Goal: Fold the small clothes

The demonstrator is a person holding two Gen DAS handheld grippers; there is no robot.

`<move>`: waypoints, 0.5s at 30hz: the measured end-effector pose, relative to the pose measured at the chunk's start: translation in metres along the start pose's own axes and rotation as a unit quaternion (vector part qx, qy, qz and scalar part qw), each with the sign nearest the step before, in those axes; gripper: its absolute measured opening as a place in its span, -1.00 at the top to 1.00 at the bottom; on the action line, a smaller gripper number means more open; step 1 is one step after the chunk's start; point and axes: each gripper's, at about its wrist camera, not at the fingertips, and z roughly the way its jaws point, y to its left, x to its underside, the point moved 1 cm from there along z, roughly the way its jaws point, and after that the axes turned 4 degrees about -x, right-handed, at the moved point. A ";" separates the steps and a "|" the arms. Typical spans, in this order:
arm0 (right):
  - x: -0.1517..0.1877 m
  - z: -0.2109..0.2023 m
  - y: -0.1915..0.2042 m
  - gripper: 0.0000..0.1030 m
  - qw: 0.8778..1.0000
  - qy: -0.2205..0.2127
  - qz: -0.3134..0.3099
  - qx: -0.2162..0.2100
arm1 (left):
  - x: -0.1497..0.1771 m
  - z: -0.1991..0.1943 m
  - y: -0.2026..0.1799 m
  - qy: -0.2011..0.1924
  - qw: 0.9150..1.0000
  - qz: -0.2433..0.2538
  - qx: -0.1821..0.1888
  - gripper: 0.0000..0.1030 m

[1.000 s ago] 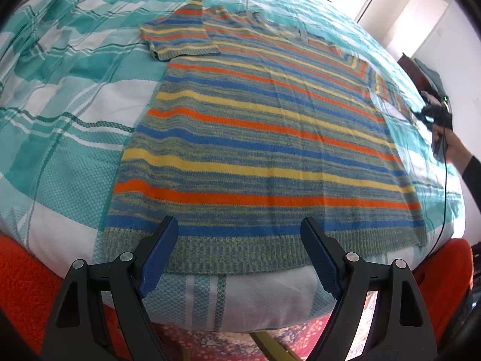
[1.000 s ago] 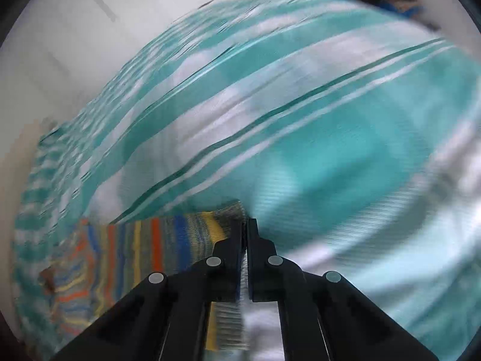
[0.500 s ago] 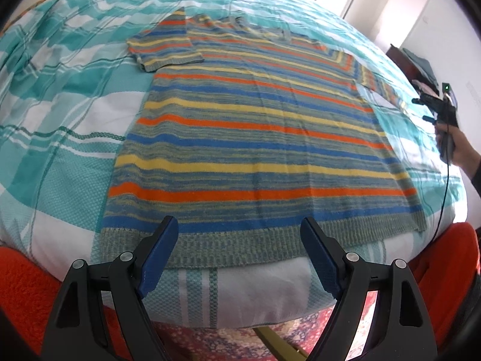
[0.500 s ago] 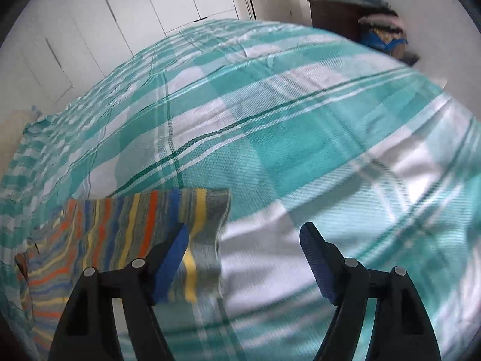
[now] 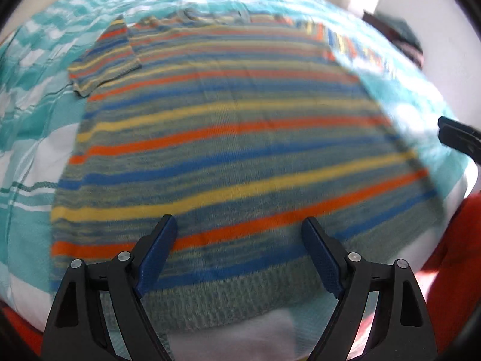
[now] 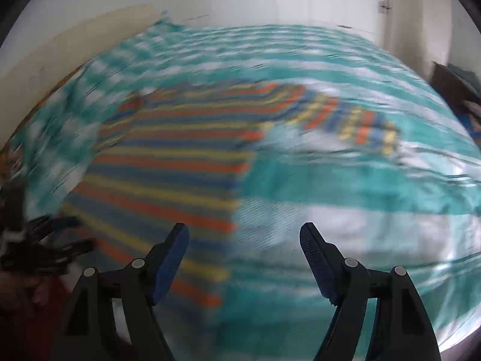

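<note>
The left gripper (image 5: pixel 237 252) hangs wide and empty over the sweater's (image 5: pixel 228 138) hem; the right gripper (image 6: pixel 243 258) — empty too, jaws just opened — hovers beside it. The sweater lies flat on the bed (image 6: pixel 345 180) — ready for folding.

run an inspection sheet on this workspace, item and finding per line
surface: bed under a teal and white plaid cover, red fabric at its near edge.
job's things: striped sweater spread flat and unfolded, both sleeves out to the sides.
clutter: nothing seen on the bed besides the sweater.
grippers: left gripper open over the sweater's hem; right gripper open, nothing between its jaws, above the sweater's side edge. Its jaws have just been opening.
cables: nothing seen; both views are blurred.
surroundings: white walls and doors, dark furniture with piled items at the far right.
</note>
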 end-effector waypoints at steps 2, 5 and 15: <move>0.018 0.017 0.022 -0.47 1.000 0.022 -0.012 -0.015 | 0.005 -0.007 -0.005 -0.006 1.000 0.022 -0.007 -0.75; 0.047 0.055 0.042 -0.48 0.994 0.097 -0.052 -0.002 | 0.008 -0.021 -0.002 0.004 1.000 0.022 0.006 -0.74; 0.057 0.061 0.032 -0.66 0.995 0.085 -0.048 -0.005 | -0.100 -0.041 0.085 -0.046 0.998 0.044 0.013 -0.74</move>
